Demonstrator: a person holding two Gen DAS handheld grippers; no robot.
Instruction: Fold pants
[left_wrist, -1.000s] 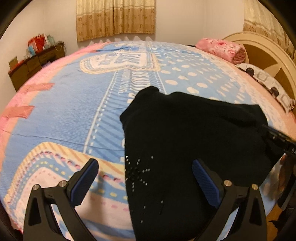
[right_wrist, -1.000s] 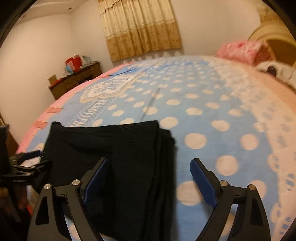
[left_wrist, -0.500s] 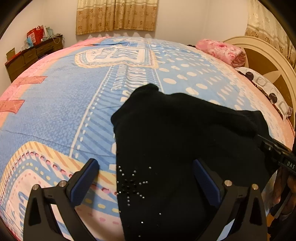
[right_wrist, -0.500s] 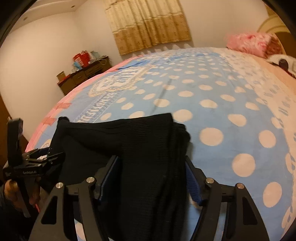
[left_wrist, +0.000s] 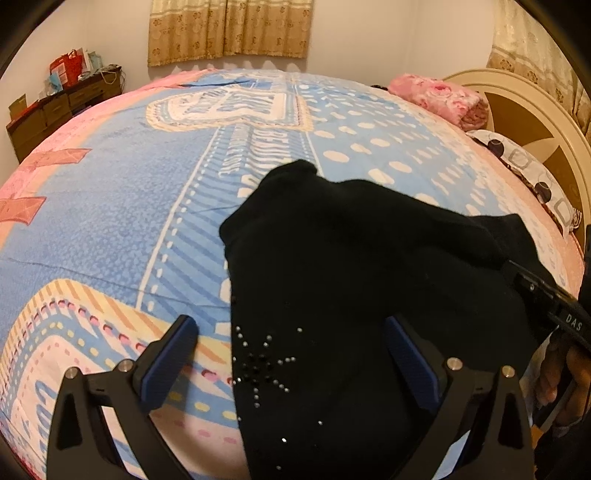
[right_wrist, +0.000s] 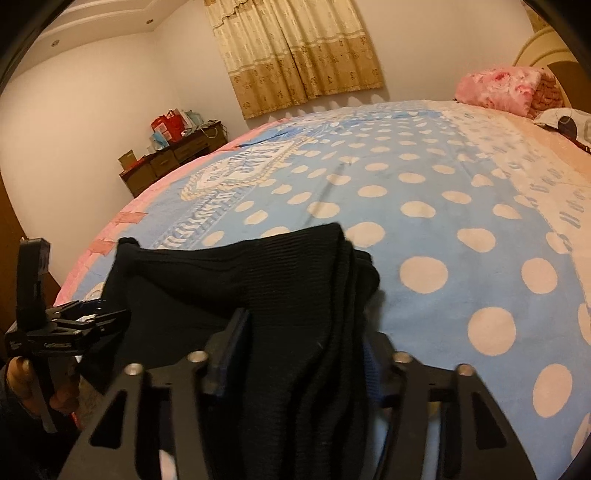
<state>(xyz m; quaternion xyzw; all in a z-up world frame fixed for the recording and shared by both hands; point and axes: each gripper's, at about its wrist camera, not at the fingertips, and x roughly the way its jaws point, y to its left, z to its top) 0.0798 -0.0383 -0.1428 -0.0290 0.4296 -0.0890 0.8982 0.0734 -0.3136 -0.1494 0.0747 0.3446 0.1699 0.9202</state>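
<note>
My right gripper (right_wrist: 303, 354) has its jaws squeezed in on a thick bunched fold of the black pants (left_wrist: 362, 280), the ribbed fabric filling the gap between the blue pads. My left gripper (left_wrist: 291, 360) stands wide open with nothing held, one pad over the bedspread (left_wrist: 110, 229) and the other over the pants near their rhinestone star (left_wrist: 264, 363). The pants lie folded at the near edge of the blue polka-dot bed, with a pink pillow (right_wrist: 498, 88) far off by the headboard
</note>
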